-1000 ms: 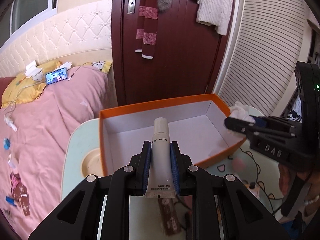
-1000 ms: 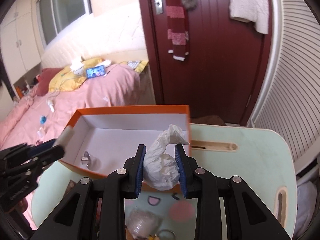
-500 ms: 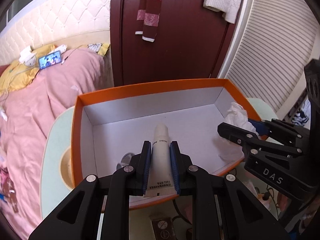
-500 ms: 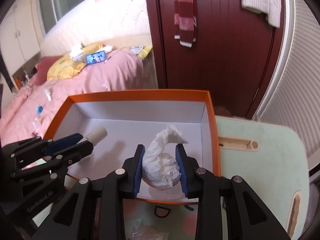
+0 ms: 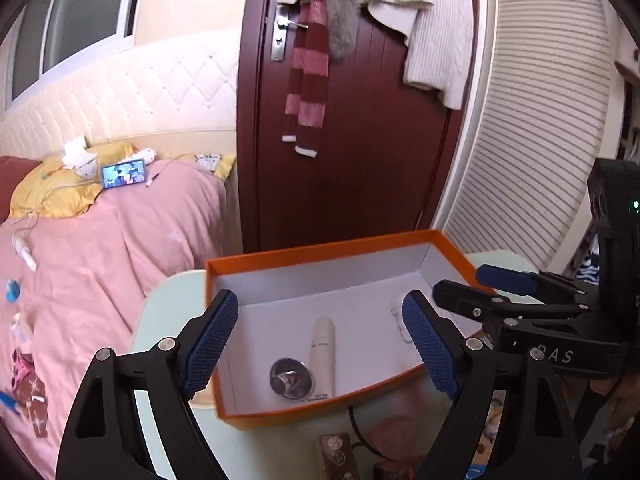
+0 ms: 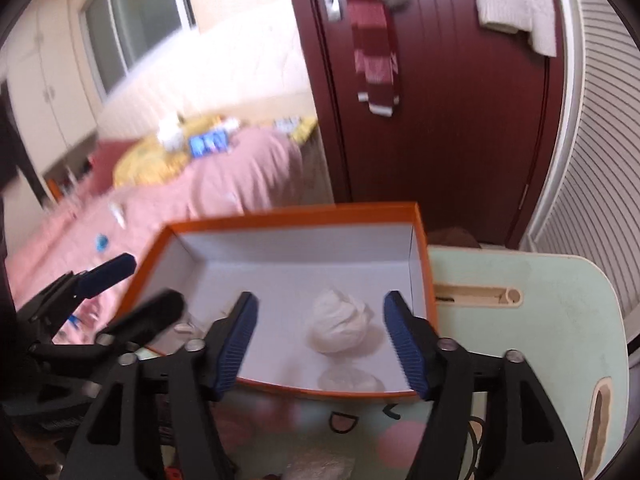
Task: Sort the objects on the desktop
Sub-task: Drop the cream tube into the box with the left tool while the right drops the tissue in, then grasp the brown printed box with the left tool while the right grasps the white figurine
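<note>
An orange box (image 5: 320,250) with a white inside sits on the pale green table (image 6: 552,320). On its floor lie a white tube (image 5: 322,356) and a small round metal piece (image 5: 291,378) beside it. A crumpled white tissue (image 6: 340,322) rests near the box's right wall (image 6: 420,264). My left gripper (image 5: 320,340) hovers open above the box's near side, nothing between its blue pads (image 5: 210,334). Over the box's near right part my right gripper (image 6: 322,344) is open too, with the tissue lying below it.
A brown patterned packet (image 5: 338,456) and dark cables lie on the table in front of the box. A clear plastic wad (image 6: 320,466) sits near the table's front. A pink bed (image 5: 80,280) stands left, a dark red door (image 5: 360,140) behind, a slatted wall (image 5: 540,140) to the right.
Both grippers have opened and pulled back up. The tube dropped from the left gripper onto the box floor, and the tissue fell from the right gripper into the box.
</note>
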Action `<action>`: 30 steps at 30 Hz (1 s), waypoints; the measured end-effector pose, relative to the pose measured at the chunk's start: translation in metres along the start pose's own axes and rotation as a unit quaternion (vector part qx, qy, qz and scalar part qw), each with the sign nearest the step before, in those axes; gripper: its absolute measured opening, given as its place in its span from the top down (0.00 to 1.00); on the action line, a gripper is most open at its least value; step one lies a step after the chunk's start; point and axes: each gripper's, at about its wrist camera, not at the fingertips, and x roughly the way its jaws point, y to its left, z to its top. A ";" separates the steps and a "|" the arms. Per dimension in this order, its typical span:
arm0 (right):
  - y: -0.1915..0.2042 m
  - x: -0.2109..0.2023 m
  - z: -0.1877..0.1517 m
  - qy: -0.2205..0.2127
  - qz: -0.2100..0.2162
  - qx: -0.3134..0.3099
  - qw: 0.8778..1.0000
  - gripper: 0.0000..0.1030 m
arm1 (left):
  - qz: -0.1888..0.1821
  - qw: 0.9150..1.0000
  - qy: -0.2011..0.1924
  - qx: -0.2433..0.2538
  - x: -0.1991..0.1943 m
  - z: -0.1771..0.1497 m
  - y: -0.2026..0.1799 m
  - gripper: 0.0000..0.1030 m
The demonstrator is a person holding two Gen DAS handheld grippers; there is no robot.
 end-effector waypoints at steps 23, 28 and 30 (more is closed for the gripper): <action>-0.052 -0.075 -0.094 0.037 -0.041 0.116 0.992 0.30 | -0.004 0.994 0.096 0.044 -0.029 -0.079 -0.010 0.18; -0.058 -0.084 -0.104 0.035 -0.047 0.128 0.990 0.30 | 0.000 0.990 0.127 0.054 0.003 -0.084 -0.012 0.80; -0.058 -0.085 -0.105 0.033 -0.053 0.123 0.990 0.30 | -0.003 0.989 0.136 0.064 0.007 -0.084 -0.011 0.80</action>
